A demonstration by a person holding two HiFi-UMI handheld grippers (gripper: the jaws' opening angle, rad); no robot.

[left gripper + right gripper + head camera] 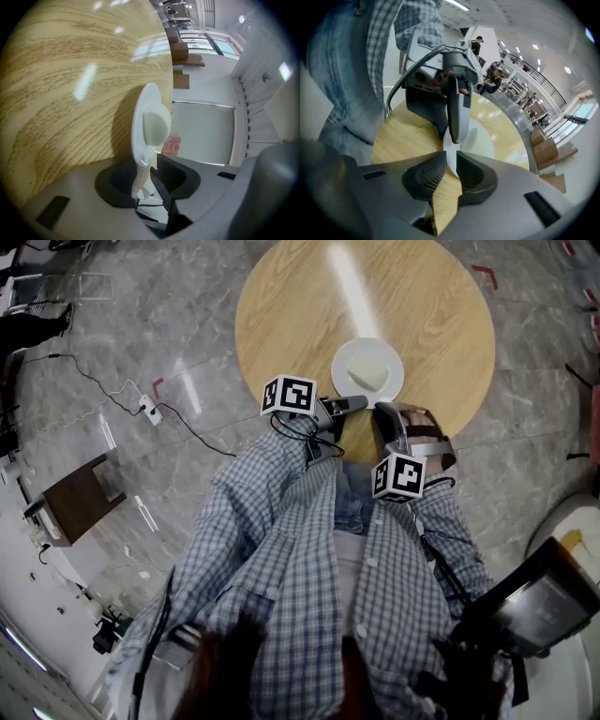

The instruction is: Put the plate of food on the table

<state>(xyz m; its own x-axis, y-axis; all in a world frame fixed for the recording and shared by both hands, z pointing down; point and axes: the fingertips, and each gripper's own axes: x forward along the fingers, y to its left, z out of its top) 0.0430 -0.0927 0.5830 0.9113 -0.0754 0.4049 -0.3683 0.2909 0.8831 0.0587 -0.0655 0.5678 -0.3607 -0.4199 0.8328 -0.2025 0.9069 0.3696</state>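
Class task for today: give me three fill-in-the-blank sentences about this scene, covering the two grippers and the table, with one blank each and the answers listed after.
1. The left gripper is shut on the rim of a white ____.
2. The wooden table has a ____ top.
3. The right gripper has its jaws slightly apart with ____ between them.

Missing words: plate; round; nothing
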